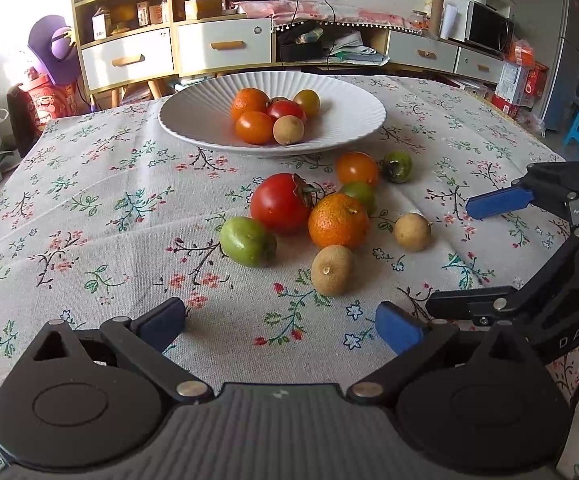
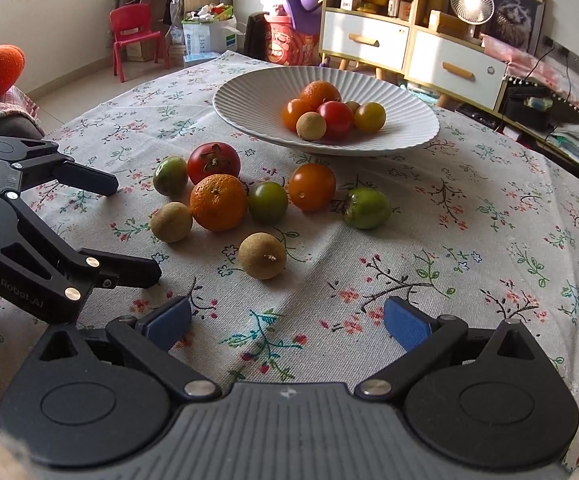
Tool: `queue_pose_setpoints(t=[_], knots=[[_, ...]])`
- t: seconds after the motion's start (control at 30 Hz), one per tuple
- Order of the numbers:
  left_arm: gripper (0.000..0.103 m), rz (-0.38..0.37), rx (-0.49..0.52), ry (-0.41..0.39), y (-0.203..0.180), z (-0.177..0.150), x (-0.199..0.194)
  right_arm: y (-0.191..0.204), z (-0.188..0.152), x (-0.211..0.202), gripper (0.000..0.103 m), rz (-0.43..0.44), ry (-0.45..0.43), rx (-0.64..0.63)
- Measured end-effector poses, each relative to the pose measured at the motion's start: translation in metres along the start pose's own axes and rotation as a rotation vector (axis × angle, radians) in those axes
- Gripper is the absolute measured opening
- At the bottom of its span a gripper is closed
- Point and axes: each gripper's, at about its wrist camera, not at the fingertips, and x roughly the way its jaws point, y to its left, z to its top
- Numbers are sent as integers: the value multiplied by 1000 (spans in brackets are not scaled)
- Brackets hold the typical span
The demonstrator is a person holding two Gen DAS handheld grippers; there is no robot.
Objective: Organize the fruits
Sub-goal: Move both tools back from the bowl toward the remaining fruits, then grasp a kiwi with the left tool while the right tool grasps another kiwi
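Roughly halfway: six fruits already in the white bowl [image 1: 193, 120], eight loose fruits [image 1: 338, 221] left on the table [image 1: 89, 240], left tongs [image 1: 281, 322] and right tongs [image 2: 287, 322] both spread apart, empty.

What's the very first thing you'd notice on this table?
The big white ribbed plate at the far side, holding a small heap of fruit. Nearer, more fruit lies loose on the flowered tablecloth, with a big red tomato touching a mandarin. Both grippers' blue fingers are spread, empty.
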Motion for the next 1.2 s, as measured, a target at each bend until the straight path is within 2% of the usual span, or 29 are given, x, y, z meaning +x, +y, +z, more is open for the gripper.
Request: queue_pose_setpoints(t=[0.13, 0.2, 0.27, 0.67, 0.9, 1.2], knots=[[93, -15, 10, 1, -2, 0, -2, 1, 1, -3, 92, 9, 2, -22], [88, -23, 11, -2, -4, 1, -2, 2, 1, -4, 88, 11, 1, -24], [78, -32, 17, -9, -6, 2, -3, 1, 2, -4, 86, 15, 4, -20], [49, -87, -11, -31, -10, 8, -3, 1, 8, -2, 70, 37, 5, -11], [37, -103, -26, -42, -11, 11, -1, 1, 10, -2, 59, 44, 0, -2], [26, -102, -43, -44, -11, 14, 1, 1, 13, -1, 49, 52, -6, 5]])
